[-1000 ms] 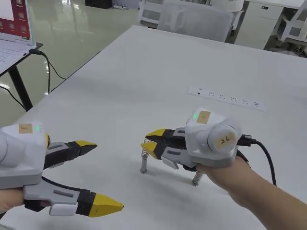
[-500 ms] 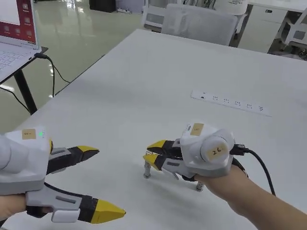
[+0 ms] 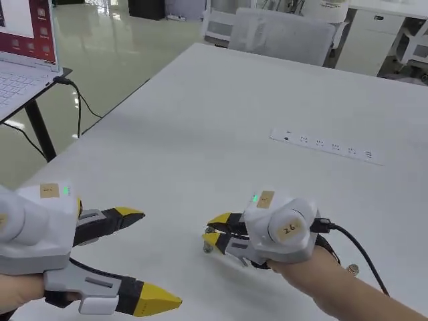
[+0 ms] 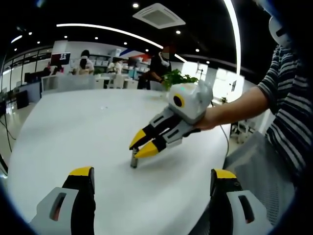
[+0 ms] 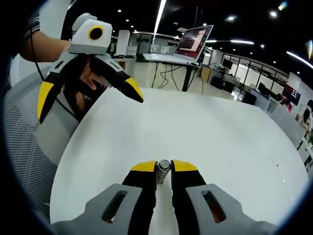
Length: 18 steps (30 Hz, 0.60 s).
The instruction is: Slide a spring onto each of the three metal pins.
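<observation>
Spring (image 5: 163,172), pinched in the right claw (image 3: 214,228) tips, stands upright on a pin (image 3: 208,247) on the desk (image 3: 200,134), straight ahead of that claw; the spread left claw (image 3: 151,259) hangs well apart.

White table (image 3: 200,120); yellow tips, black middles and white-grey bodies on the left gripper (image 3: 155,258) and the right gripper (image 3: 210,229); shiny grey spring (image 5: 163,169); black cable (image 3: 358,246); white power strip (image 3: 328,146); grey and dark stripes on the sleeve (image 4: 286,112); red and white on the laptop screen (image 3: 20,33).
</observation>
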Tool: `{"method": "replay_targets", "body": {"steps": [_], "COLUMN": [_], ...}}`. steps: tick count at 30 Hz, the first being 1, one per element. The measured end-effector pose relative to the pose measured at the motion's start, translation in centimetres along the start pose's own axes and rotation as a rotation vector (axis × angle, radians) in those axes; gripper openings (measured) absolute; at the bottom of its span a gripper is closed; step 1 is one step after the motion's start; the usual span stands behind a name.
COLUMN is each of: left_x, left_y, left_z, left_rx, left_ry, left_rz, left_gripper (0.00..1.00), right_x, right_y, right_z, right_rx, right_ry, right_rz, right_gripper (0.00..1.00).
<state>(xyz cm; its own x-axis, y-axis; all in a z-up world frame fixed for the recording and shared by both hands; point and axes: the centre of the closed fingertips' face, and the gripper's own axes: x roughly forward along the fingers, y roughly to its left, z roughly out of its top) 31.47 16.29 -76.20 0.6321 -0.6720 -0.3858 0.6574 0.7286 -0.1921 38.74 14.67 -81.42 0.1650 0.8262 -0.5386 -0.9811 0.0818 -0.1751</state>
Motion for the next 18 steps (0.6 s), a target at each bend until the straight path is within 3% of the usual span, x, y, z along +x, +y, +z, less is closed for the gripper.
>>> {"method": "replay_targets", "body": {"steps": [18], "left_x": [0.29], "left_y": [-0.17], "left_z": [0.27], "left_rx": [-0.002], "left_ry": [0.003], "left_rz": [-0.01], "left_gripper": [0.95], "right_x": [-0.01], "right_y": [0.0], "right_z": [0.17], "right_rx": [0.043], "right_ry": [-0.009], "right_rz": [0.001], "right_gripper": [0.1]}}
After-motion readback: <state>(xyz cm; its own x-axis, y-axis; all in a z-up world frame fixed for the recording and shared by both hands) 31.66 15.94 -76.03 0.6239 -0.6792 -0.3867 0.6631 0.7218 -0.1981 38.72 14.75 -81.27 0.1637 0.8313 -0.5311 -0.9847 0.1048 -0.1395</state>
